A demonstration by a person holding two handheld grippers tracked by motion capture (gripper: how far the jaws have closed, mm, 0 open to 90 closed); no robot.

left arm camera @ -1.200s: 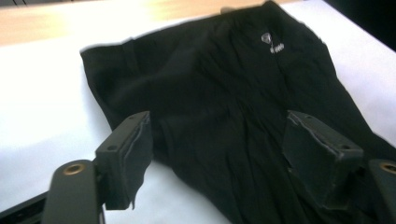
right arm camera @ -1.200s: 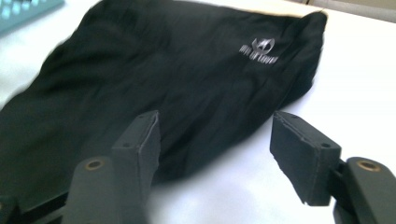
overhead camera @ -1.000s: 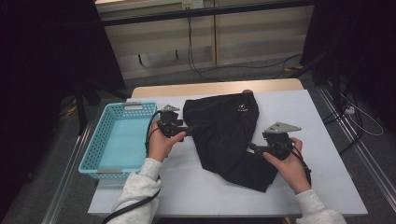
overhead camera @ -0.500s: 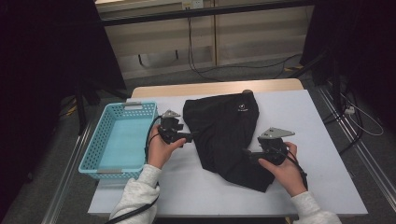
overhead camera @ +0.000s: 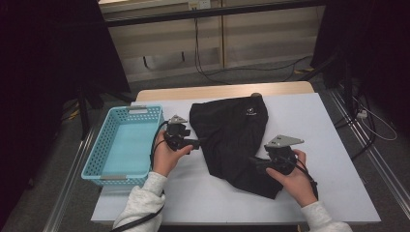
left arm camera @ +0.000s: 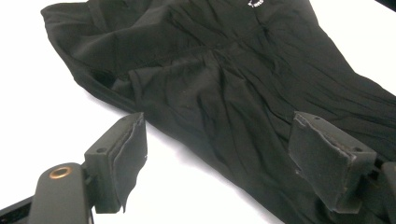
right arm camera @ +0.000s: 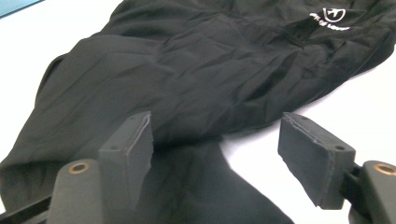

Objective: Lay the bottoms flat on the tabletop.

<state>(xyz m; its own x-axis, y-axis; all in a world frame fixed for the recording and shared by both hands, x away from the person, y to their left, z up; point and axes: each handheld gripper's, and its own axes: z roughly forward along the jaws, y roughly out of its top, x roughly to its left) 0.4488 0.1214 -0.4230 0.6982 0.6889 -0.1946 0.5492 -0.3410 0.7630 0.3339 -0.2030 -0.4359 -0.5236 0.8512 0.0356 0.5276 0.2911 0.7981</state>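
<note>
Two grippers at a black garment (overhead camera: pixel 232 137).
Left gripper (overhead camera: pixel 197 142) and right gripper (overhead camera: pixel 252 162), jaws spread and grasping nothing, flank it mid-table (overhead camera: pixel 333 145).

Bare worktop (overhead camera: pixel 333 145) lay open right of the black garment (overhead camera: pixel 232 140); on the left, only a narrow strip separated it from the blue basket (overhead camera: pixel 121 145).

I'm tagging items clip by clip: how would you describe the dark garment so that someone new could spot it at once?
Start from the white rectangular table and look to its middle, right of the light blue perforated plastic basket. There lies the black crumpled fabric garment, spread flat between the two hand-held grippers. It is the only cloth item, and it bears a small white printed logo near its far end.
</note>
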